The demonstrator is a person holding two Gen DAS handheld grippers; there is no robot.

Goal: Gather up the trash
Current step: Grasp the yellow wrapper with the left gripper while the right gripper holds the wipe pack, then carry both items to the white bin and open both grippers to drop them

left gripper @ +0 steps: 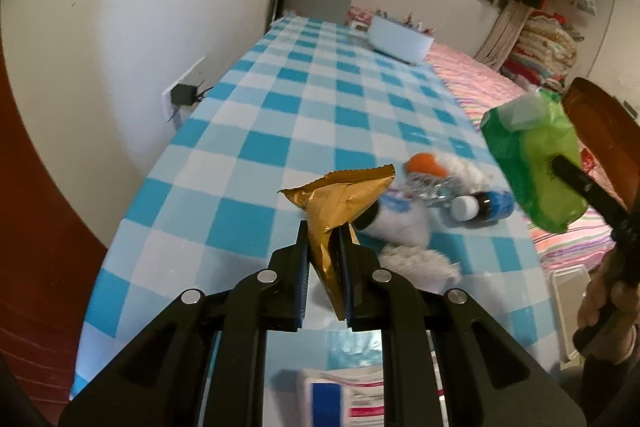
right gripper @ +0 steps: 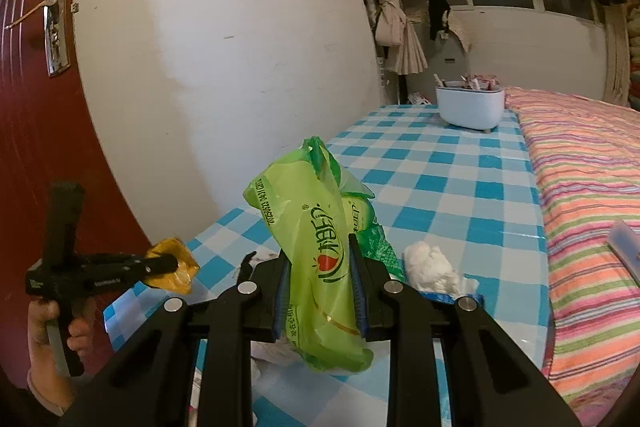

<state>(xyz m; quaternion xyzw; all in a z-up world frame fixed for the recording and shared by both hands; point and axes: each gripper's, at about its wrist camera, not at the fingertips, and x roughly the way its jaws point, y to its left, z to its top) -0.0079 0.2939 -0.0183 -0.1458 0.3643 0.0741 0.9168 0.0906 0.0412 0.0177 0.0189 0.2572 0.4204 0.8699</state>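
My left gripper (left gripper: 324, 233) is shut on a crinkled gold snack wrapper (left gripper: 340, 199) and holds it just above the blue-checked table (left gripper: 256, 147). In the right wrist view the gold wrapper (right gripper: 176, 267) sticks out of the left gripper (right gripper: 172, 263) at the left. My right gripper (right gripper: 320, 251) is shut on a green plastic packet (right gripper: 316, 227) with printed lettering, raised over the table (right gripper: 440, 163). The left wrist view shows that green packet (left gripper: 532, 163) in the air at the right. A crushed bottle (left gripper: 464, 203) with a white cap, an orange piece (left gripper: 424, 163) and white tissue (left gripper: 416, 259) lie on the cloth.
A white tub (left gripper: 400, 41) (right gripper: 470, 103) with small items in it stands at the table's far end. A striped bed cover (right gripper: 592, 207) borders the table on the right, a white wall on the left. A blue-and-white box (left gripper: 344, 395) lies at the near edge. More tissue (right gripper: 432, 267) lies just ahead.
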